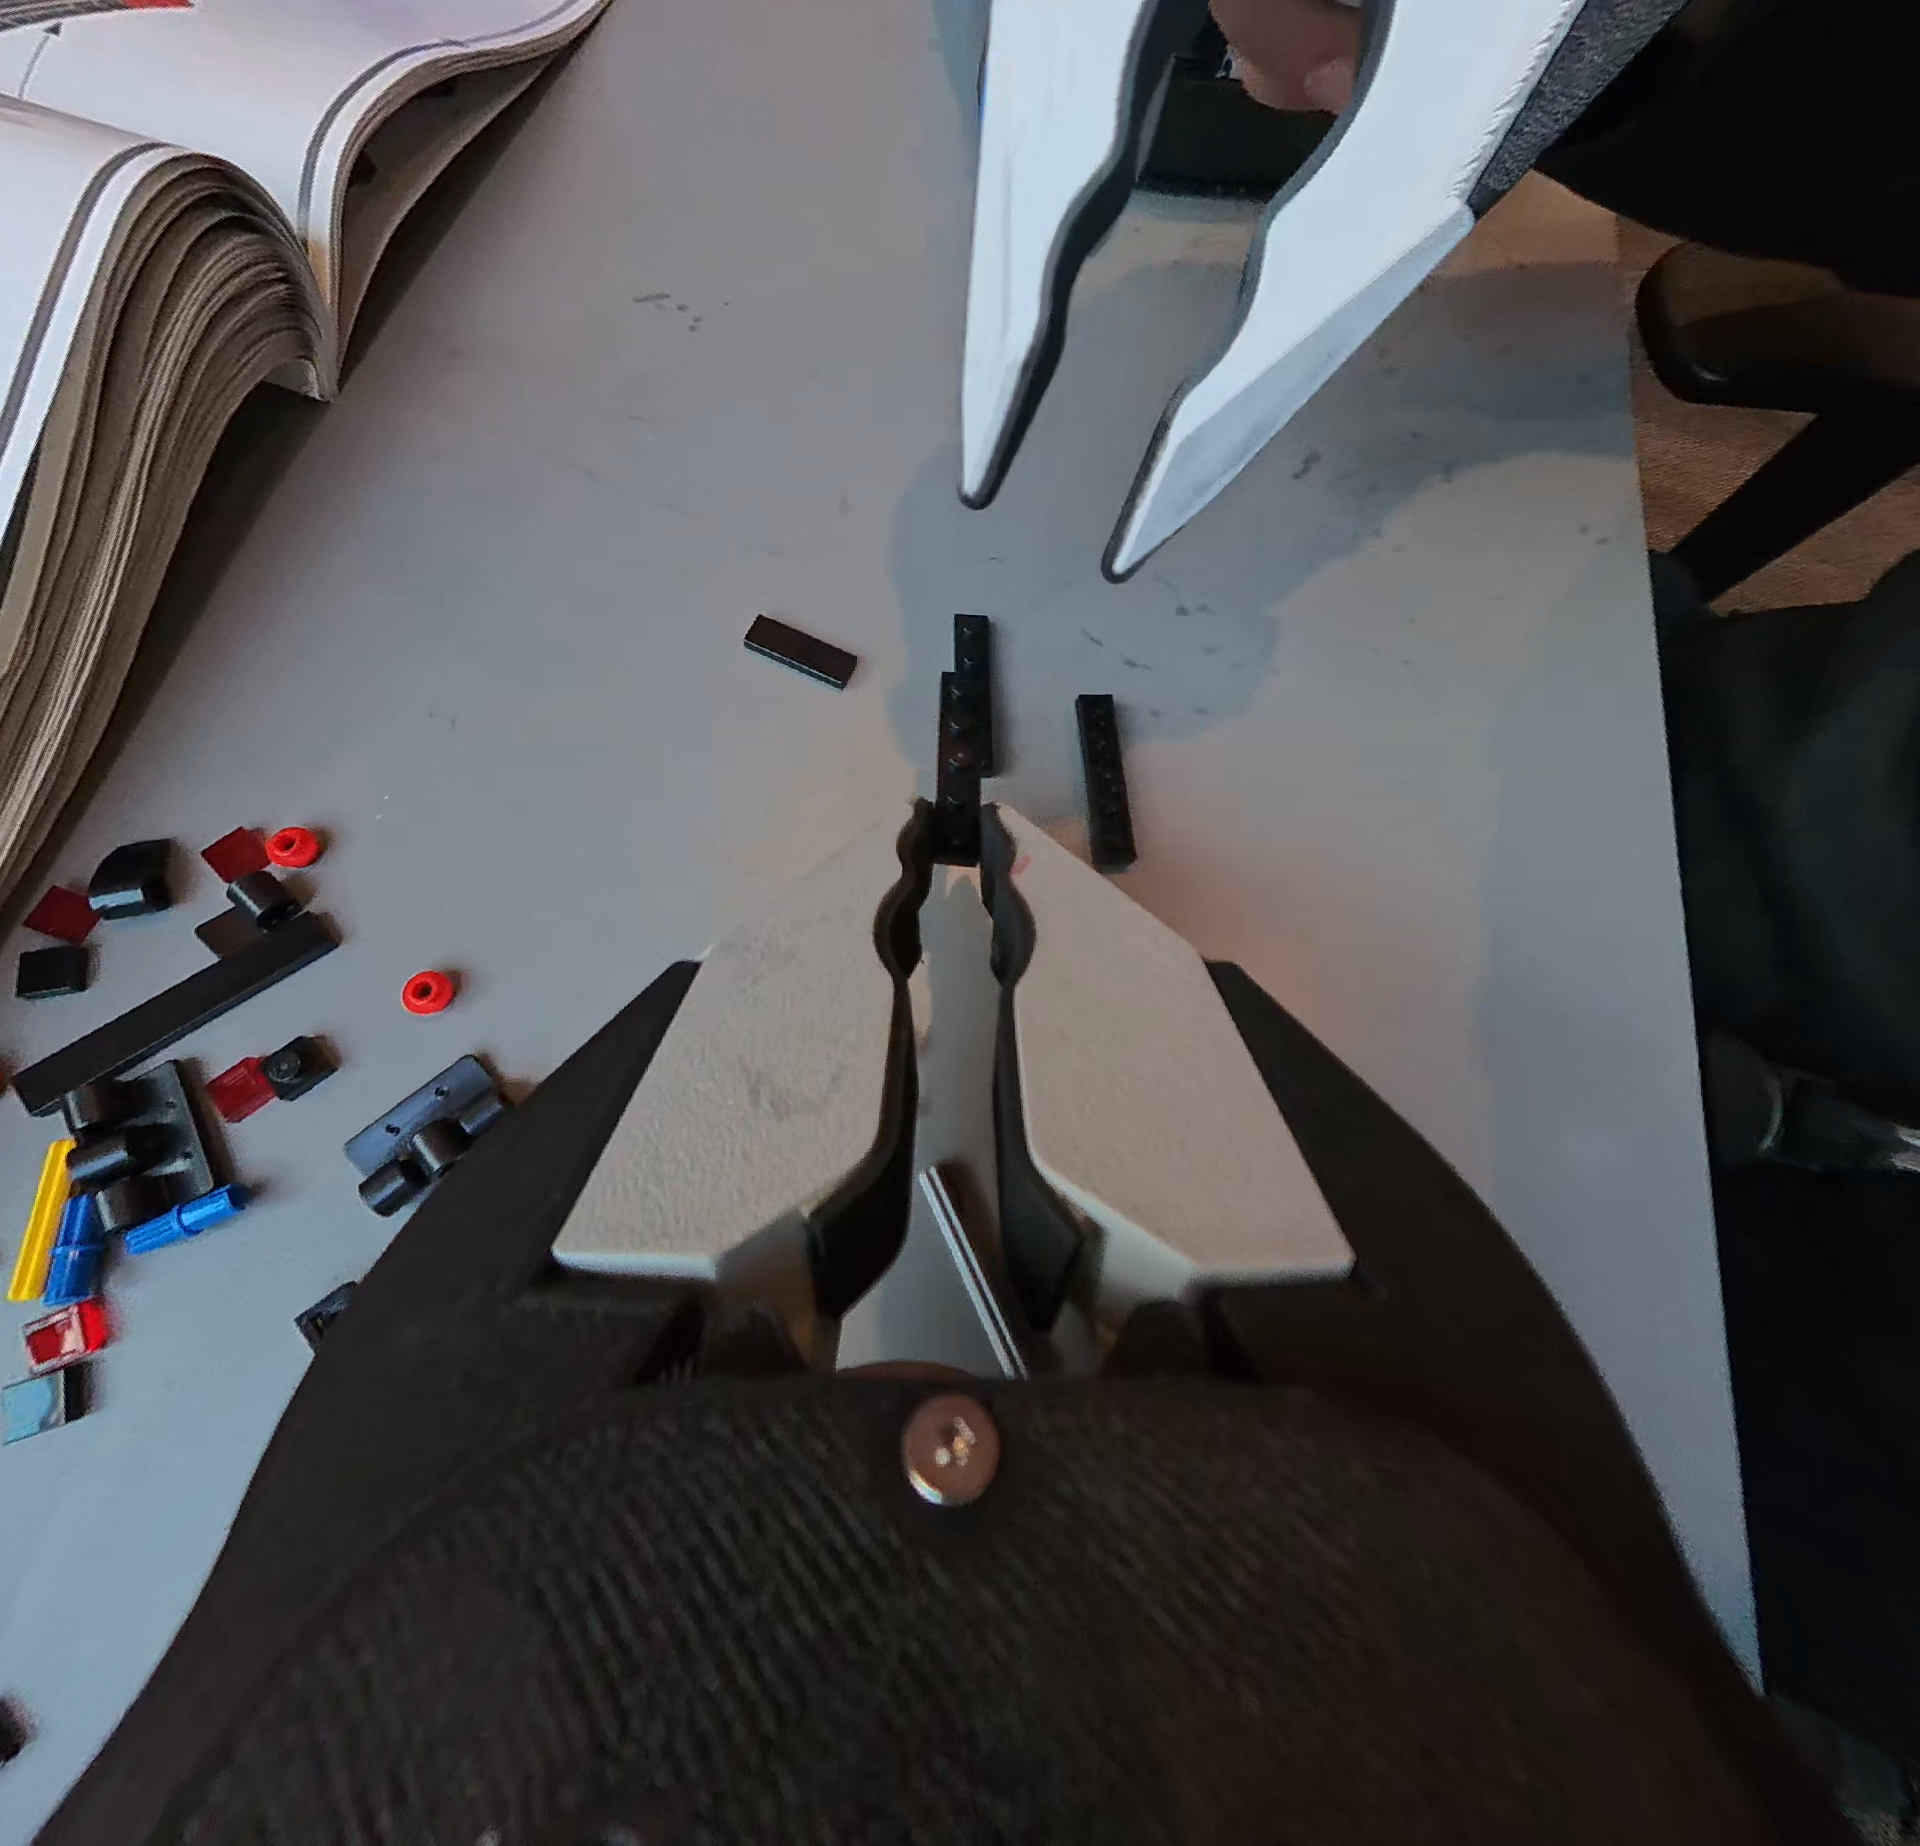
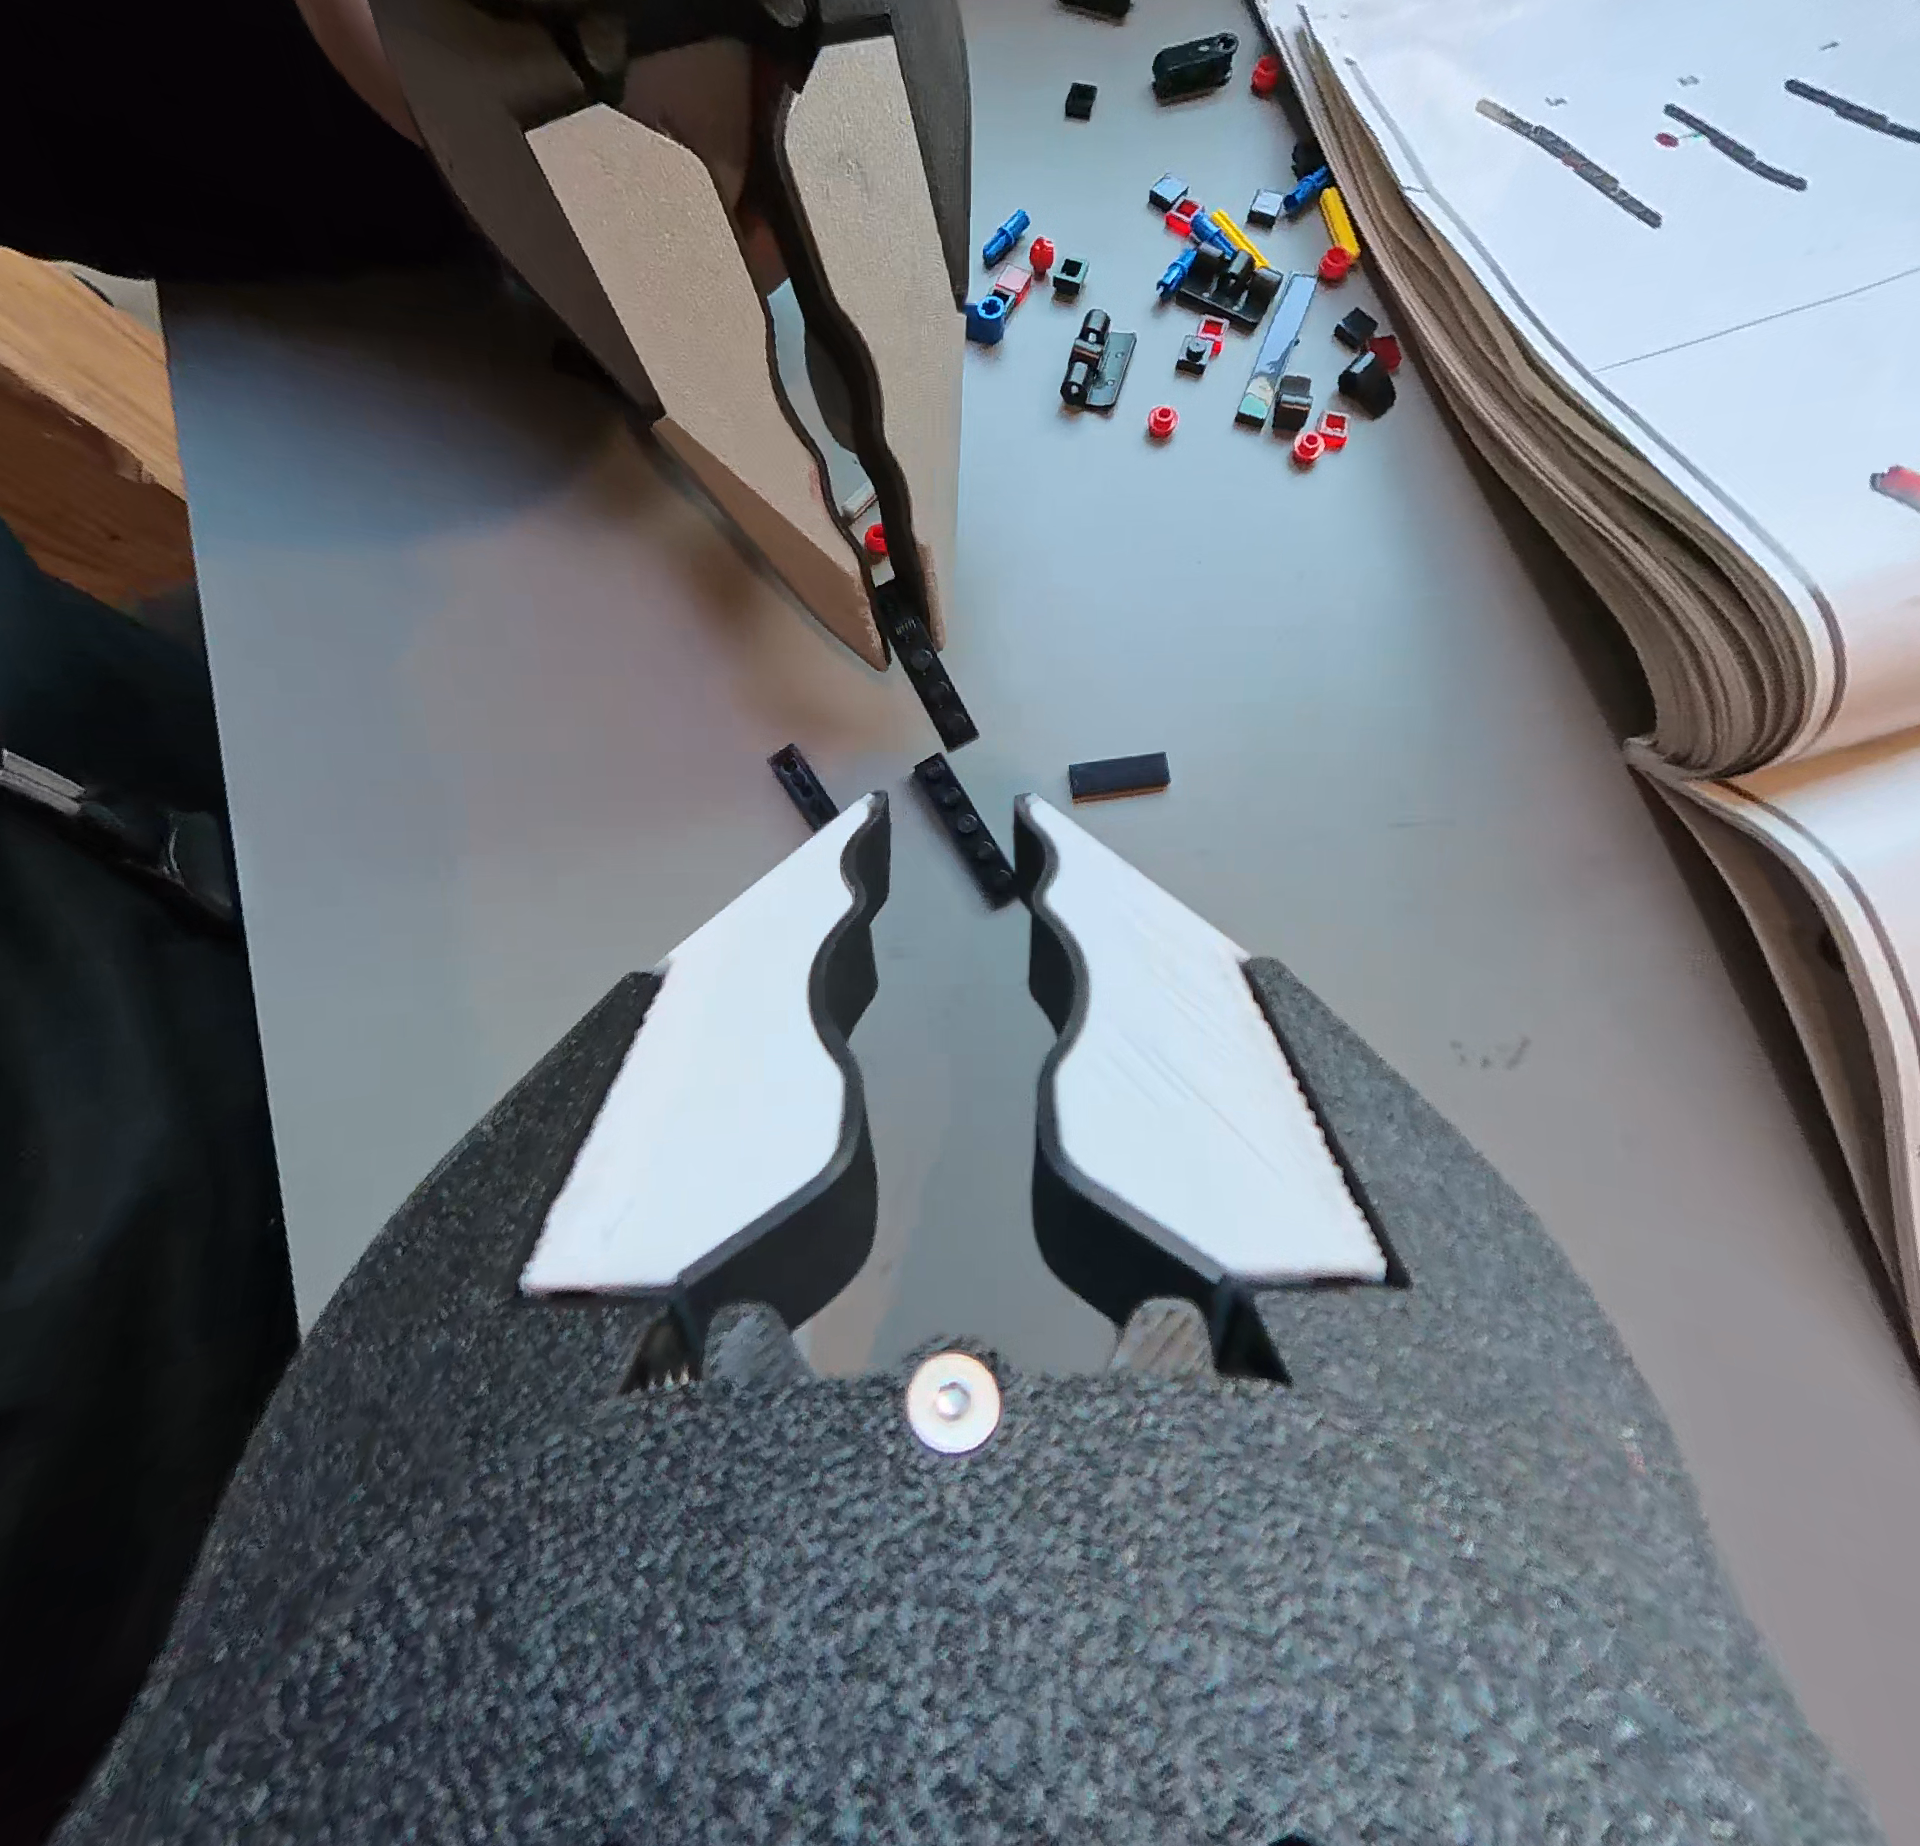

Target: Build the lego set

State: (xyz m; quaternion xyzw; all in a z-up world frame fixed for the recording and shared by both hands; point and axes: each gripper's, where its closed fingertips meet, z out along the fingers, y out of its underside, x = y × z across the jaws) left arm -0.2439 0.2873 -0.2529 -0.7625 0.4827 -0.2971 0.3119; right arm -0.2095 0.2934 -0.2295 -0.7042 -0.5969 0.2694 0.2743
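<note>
Left wrist view: left claw (image 1: 951,830) clamps one end of a black plate (image 1: 958,757). Right claw (image 2: 951,809) gapes, straddling the plate on the counter (image 2: 961,830). Risk: end grip pivots, misaligning studs.

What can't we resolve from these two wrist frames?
- Held black plate: its gripped end is hidden between the left gripper fingers, both views.
- Third black plate: near end is covered by the right gripper finger, right wrist view.
- Loose parts pile: cut off by the frame edge, left wrist view.
- Instruction book: diagrams too small to follow.
</note>
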